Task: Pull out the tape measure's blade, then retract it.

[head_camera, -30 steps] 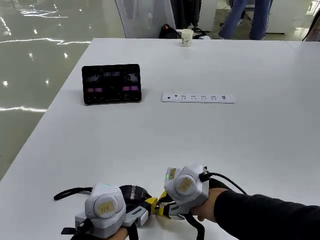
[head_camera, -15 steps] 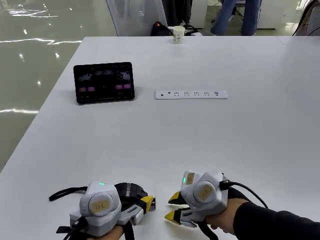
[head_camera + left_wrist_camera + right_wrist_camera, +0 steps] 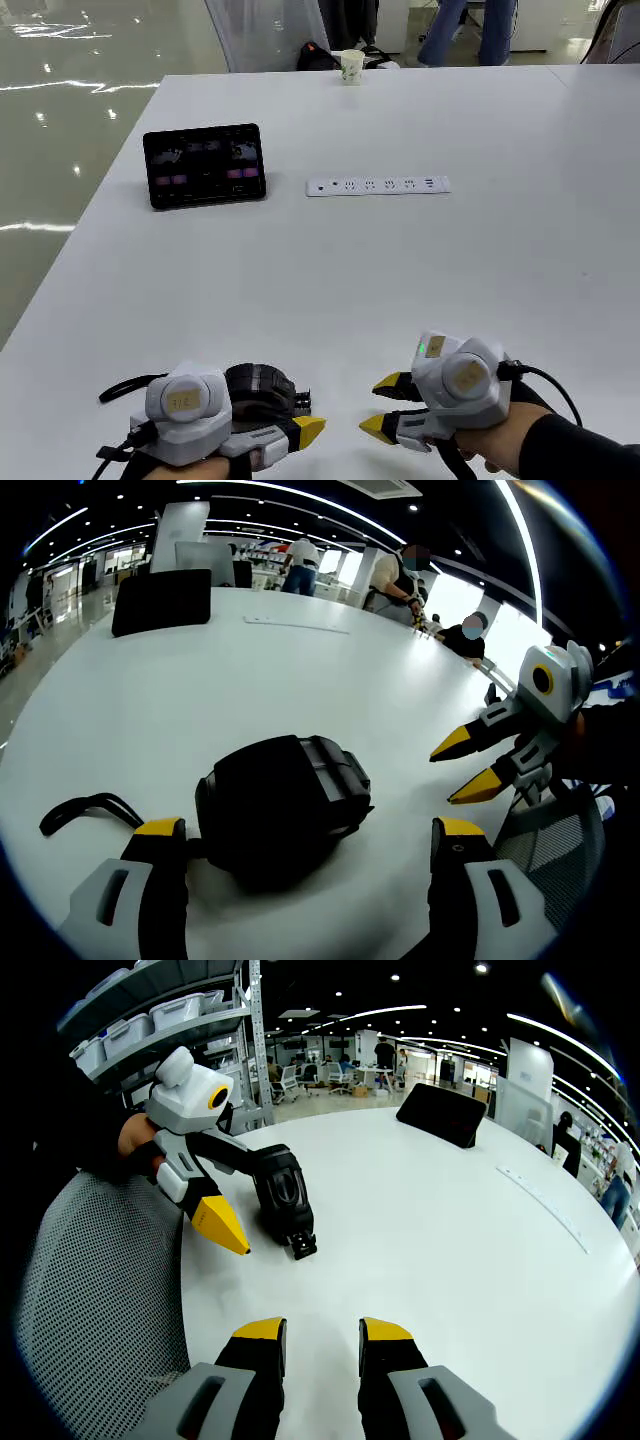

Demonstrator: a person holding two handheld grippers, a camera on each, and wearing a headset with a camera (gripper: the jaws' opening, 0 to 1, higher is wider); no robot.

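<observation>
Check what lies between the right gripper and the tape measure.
Only bare table separates the right gripper from the tape measure, seen in the right gripper view.

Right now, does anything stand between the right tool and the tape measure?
Nothing visible does. Bare table lies between the right tool and the tape measure, whose blade end faces it. The left tool has its open jaws astride the case, one yellow tip beside that end.

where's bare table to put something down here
Bare table stretches from the tablet and power strip down toward the near edge, and right of the strip. Behind them it is bare up to the paper cup. Crowded: that edge, with tape measure, left gripper and right gripper.
</observation>
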